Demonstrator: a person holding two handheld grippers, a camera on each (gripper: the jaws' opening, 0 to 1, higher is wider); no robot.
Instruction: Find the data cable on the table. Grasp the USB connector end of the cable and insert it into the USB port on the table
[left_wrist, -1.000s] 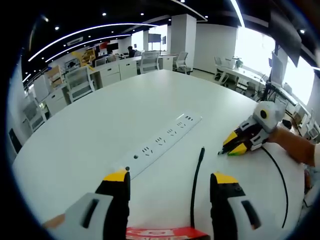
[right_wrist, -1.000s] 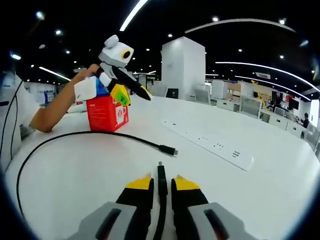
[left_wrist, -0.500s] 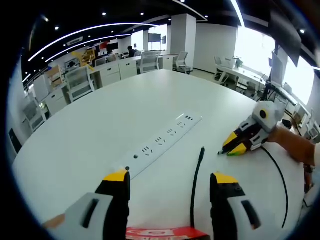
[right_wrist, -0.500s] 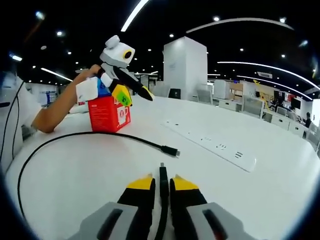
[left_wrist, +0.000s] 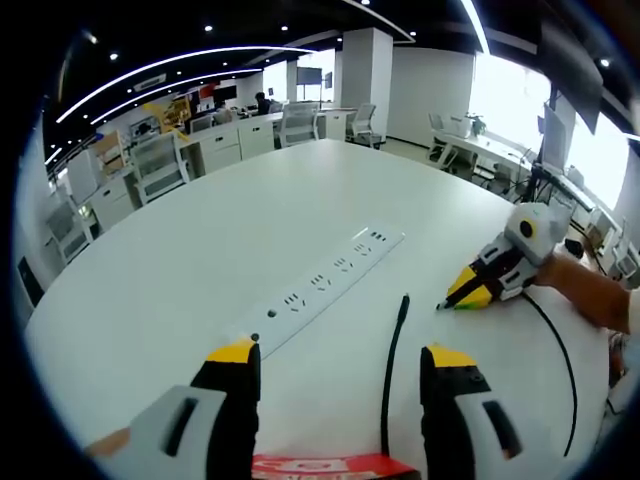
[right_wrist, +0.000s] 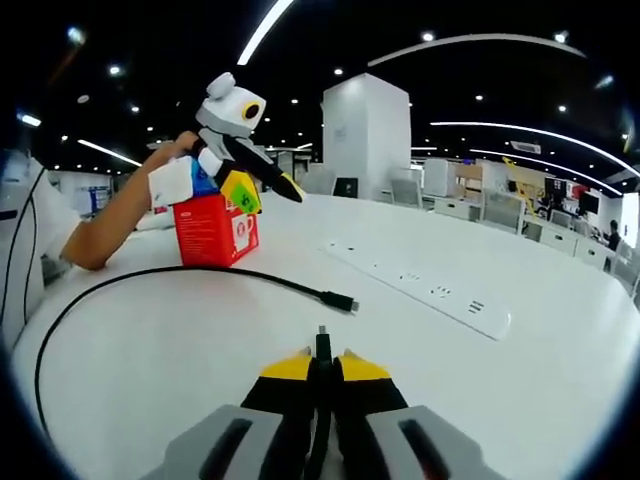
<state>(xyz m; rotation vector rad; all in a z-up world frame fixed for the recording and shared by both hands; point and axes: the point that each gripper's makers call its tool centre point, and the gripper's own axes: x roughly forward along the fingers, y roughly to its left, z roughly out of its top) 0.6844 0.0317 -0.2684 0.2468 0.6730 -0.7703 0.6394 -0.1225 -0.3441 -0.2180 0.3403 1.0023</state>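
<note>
The data cable (right_wrist: 150, 275) lies on the white table (left_wrist: 200, 250), curving in a long loop from the near left toward the middle, where one small plug (right_wrist: 340, 301) rests free just short of the power strip (right_wrist: 420, 290). The other end of the cable runs up between the jaws of the right gripper (right_wrist: 320, 368), which are clenched on it with only a short tip poking out ahead; whether that tip is the USB connector is too small to tell. The cable looks light, thin and limp, so it will flop and trail wherever it is not held; the connector housing is the one stiff part and the place to grip, close behind the metal tip, so it does not bend on insertion. The left gripper (left_wrist: 340, 375) hovers over a red box (left_wrist: 330, 466) with its jaws spread wide and holding nothing, the free end of the cable lying on the table between them. Compared with a second ago, the right jaws have closed from a narrow gap to firm contact on the cable, while the left gripper and the cable loop stay put
</note>
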